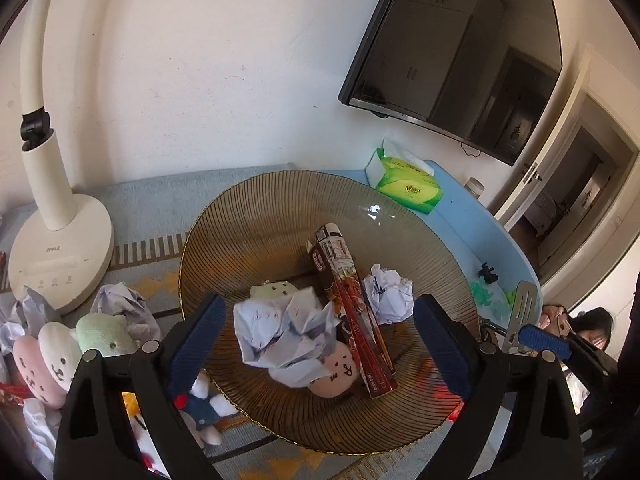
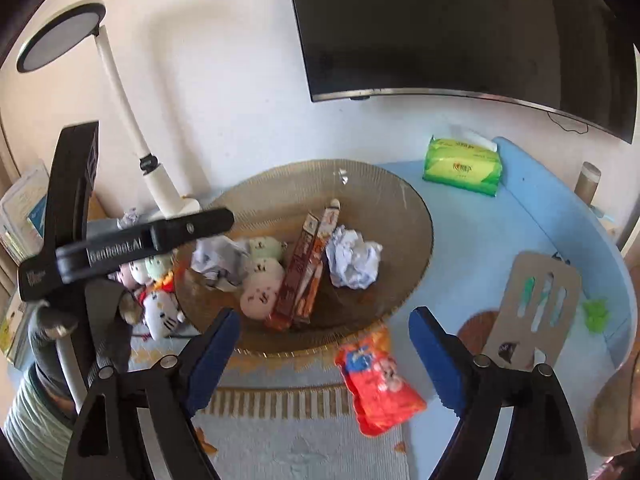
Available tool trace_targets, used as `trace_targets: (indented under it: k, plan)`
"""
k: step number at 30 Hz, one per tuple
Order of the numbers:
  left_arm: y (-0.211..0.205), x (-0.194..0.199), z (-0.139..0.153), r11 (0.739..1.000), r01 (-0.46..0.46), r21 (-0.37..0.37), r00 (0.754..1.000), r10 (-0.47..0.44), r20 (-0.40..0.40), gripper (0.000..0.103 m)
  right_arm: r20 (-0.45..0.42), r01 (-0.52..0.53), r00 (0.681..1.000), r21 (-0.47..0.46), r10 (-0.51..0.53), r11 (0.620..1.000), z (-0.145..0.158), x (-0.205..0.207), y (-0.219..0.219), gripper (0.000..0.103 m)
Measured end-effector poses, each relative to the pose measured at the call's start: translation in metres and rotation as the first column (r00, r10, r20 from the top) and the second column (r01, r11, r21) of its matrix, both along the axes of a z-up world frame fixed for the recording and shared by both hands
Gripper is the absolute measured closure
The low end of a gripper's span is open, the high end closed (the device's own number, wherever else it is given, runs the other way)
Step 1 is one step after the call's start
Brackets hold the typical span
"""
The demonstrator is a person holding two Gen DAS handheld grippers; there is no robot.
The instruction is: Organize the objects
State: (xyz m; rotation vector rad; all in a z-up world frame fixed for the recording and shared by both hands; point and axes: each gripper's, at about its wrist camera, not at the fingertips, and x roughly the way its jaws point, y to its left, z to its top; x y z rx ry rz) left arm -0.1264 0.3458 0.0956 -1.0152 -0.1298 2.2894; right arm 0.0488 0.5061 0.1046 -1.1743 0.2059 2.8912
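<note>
A ribbed amber glass bowl (image 1: 280, 200) (image 2: 400, 208) on the mat holds two long snack boxes (image 1: 352, 308) (image 2: 304, 268), crumpled paper balls (image 1: 388, 292) (image 2: 352, 260) and small plush toys (image 1: 336, 372) (image 2: 260, 292). My left gripper (image 1: 320, 340) is open over the bowl's near side; a blurred paper ball (image 1: 280, 332) lies between its fingers, untouched by the pads. My right gripper (image 2: 324, 320) is open above the bowl's front rim, with a red snack packet (image 2: 376, 384) on the mat below it.
More plush toys (image 1: 52, 352) and paper wads (image 1: 120, 300) lie left of the bowl by a white desk lamp (image 1: 60, 248). A metal spatula (image 2: 536, 304) and a green tissue pack (image 2: 464, 164) sit on the blue table (image 2: 500, 240). A TV hangs on the wall.
</note>
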Motion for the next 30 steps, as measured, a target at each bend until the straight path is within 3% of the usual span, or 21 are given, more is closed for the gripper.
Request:
trace_targets:
  k: [3,7,10,12,13,14,16,22,25,30]
  plan:
    - [0.002,0.003,-0.003,1.0,-0.005,-0.026,1.0,0.004,-0.016,0.008,0.049,0.041,0.998,0.046,-0.043,0.998,-0.027,0.019,0.008,0.017]
    - [-0.003,0.013,0.001,0.999,0.025,-0.044,1.0,-0.026,-0.016,0.008,0.149,0.006,0.989,0.089,-0.02,0.996,-0.059,0.004,0.014,0.023]
    - [-0.021,0.031,0.011,0.998,0.021,-0.05,0.998,-0.024,-0.056,0.008,0.163,-0.019,0.987,0.178,-0.01,0.984,-0.07,-0.009,0.009,0.036]
    - [-0.037,0.04,0.017,0.999,0.01,-0.047,0.998,-0.013,-0.064,0.008,0.189,-0.026,0.982,0.213,-0.015,0.977,-0.078,-0.016,0.008,0.056]
    - [-0.046,0.044,0.02,0.999,-0.001,-0.046,0.998,-0.002,-0.068,0.008,0.185,-0.02,0.983,0.229,-0.023,0.973,-0.079,-0.015,0.008,0.057]
    - [-0.055,0.048,0.023,0.999,-0.014,-0.046,0.997,0.011,-0.076,0.008,0.172,-0.023,0.985,0.232,-0.018,0.972,-0.078,-0.01,0.007,0.065]
    - [-0.076,0.055,0.027,0.998,-0.047,-0.05,0.995,0.042,-0.086,0.008,0.151,-0.014,0.988,0.228,-0.021,0.974,-0.071,0.001,0.007,0.081]
    - [-0.143,0.075,0.031,0.987,-0.161,0.014,0.984,0.161,-0.074,0.008,0.112,-0.04,0.993,0.109,0.028,0.993,-0.039,0.038,0.001,0.082]
    - [-0.175,0.084,0.029,0.974,-0.223,0.033,0.972,0.225,-0.07,0.008,0.051,-0.052,0.997,0.06,0.049,0.997,-0.008,0.047,-0.008,0.082]
    - [-0.223,0.091,0.028,0.946,-0.32,0.054,0.944,0.323,-0.065,0.008,-0.053,-0.053,0.997,0.039,0.055,0.998,0.045,0.013,-0.028,0.082]
